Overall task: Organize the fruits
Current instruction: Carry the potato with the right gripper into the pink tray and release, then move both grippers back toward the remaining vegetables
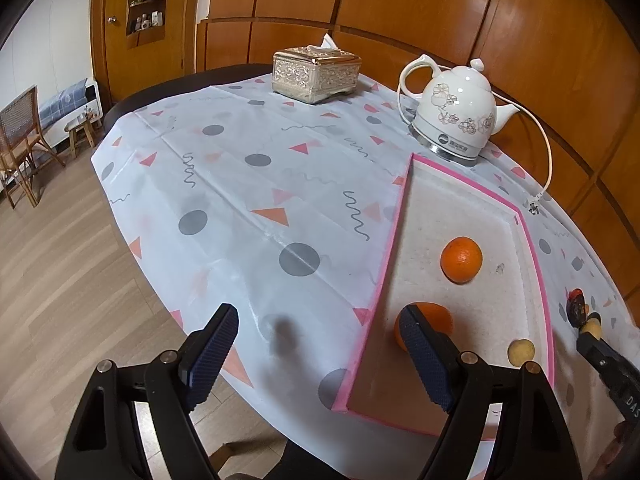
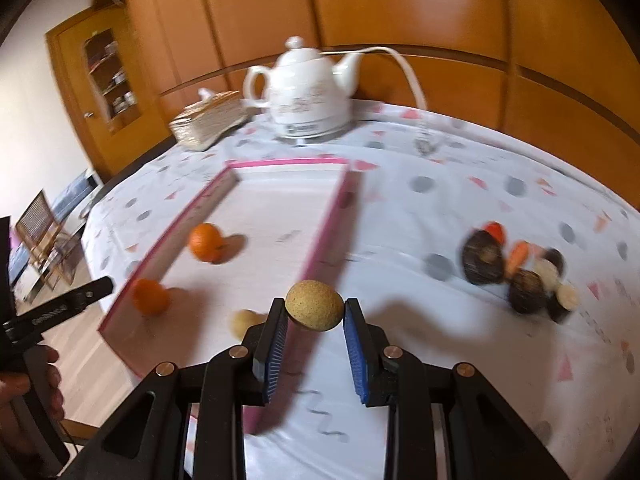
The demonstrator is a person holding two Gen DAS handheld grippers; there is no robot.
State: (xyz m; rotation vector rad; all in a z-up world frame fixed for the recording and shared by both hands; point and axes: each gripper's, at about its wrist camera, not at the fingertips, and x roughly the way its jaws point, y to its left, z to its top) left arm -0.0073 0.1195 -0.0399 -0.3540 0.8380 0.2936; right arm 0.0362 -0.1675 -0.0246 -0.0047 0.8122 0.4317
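A pink-rimmed tray (image 1: pixel 536 256) (image 2: pixel 316 256) lies on the patterned tablecloth. In it sit two oranges (image 1: pixel 461 259) (image 1: pixel 434 318) (image 2: pixel 205 242) (image 2: pixel 150 296) and a small tan round fruit (image 1: pixel 521 352) (image 2: pixel 244 322). My right gripper (image 2: pixel 315 312) is shut on a second tan round fruit (image 2: pixel 315 311), held above the tray's right rim. In the left wrist view that right gripper (image 1: pixel 591 326) shows at the far right edge with the fruit in it. My left gripper (image 1: pixel 316 344) stands open over the cloth and the tray's left rim, nothing between its fingers.
A pile of dark, orange and pale fruit pieces (image 2: pixel 520 268) lies on the cloth right of the tray. A white electric kettle (image 1: pixel 454 114) with its cord and a gold tissue box (image 1: pixel 316 74) stand at the back. The table edge drops to wooden floor (image 1: pixel 60 280) on the left.
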